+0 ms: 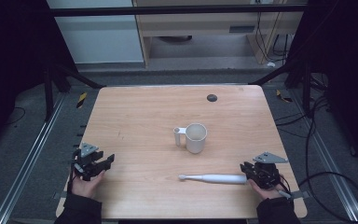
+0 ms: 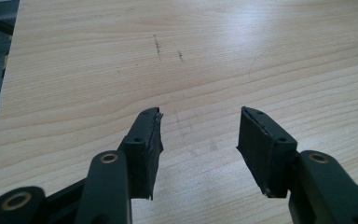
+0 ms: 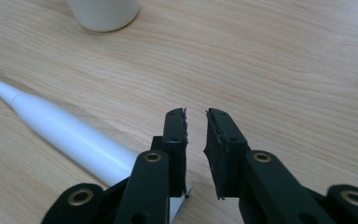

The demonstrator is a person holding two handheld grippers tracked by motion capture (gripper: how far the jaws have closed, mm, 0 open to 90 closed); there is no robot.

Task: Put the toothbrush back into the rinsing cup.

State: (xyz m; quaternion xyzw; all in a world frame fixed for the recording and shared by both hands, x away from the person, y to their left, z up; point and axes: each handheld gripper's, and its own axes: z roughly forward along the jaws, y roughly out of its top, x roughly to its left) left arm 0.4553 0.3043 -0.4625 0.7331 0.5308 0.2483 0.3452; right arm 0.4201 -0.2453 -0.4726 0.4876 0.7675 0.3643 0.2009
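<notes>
Toothbrush (image 1: 214,178) lies on the worktop (image 1: 140,116) beside the right gripper (image 3: 196,122), fingers nearly closed, empty. Left gripper (image 2: 199,127) gapes wide, empty; likely next, grasping the handle for the cup (image 1: 196,137).

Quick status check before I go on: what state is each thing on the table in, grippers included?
Cup: upright, open top, a small tube at its left side.
Electric toothbrush: lying flat, head end pointing left, handle end by the right gripper.
Left gripper: open wide, holding nothing, over bare table.
Right gripper: jaws nearly together with a narrow gap, nothing between them; the toothbrush lies beside its left jaw.
</notes>
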